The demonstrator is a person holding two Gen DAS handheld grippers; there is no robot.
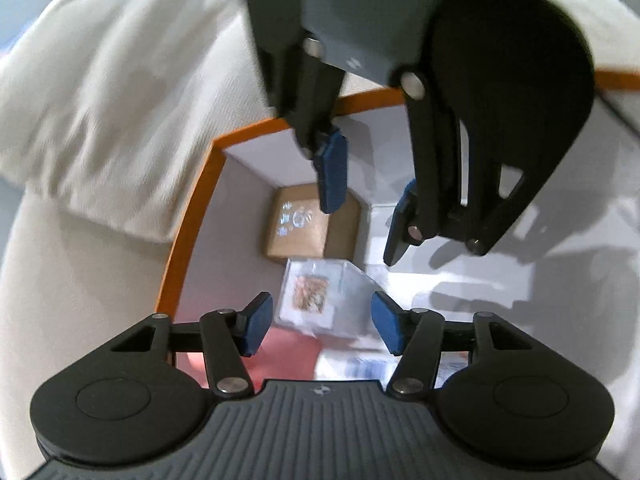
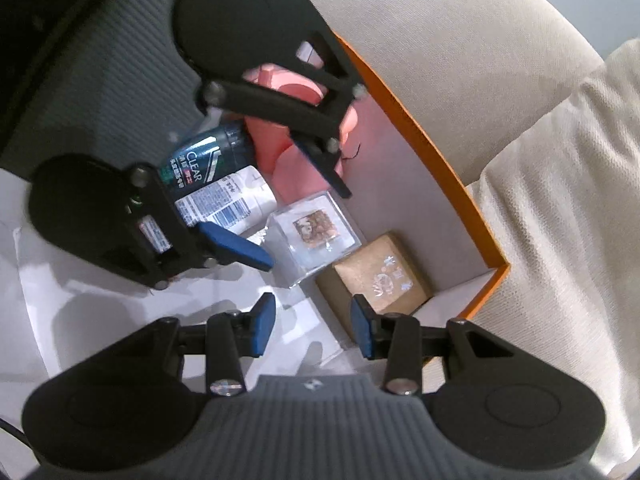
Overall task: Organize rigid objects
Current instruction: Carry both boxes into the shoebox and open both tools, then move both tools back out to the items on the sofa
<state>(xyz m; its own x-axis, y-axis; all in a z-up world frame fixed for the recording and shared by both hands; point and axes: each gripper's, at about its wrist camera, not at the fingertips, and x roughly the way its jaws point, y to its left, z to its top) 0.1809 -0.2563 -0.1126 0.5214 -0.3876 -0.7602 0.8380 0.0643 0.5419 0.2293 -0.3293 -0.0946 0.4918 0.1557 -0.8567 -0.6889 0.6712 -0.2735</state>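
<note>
Orange-rimmed box (image 2: 452, 184) (grey inside), brown packet (image 2: 380, 276).

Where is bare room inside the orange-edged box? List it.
Free: the white floor of the orange-edged box, bordered by the clear cube, the brown kraft box and the right hand-held gripper. Crowded: the wall side, where CLEAR bottle and pink item sit packed.
</note>
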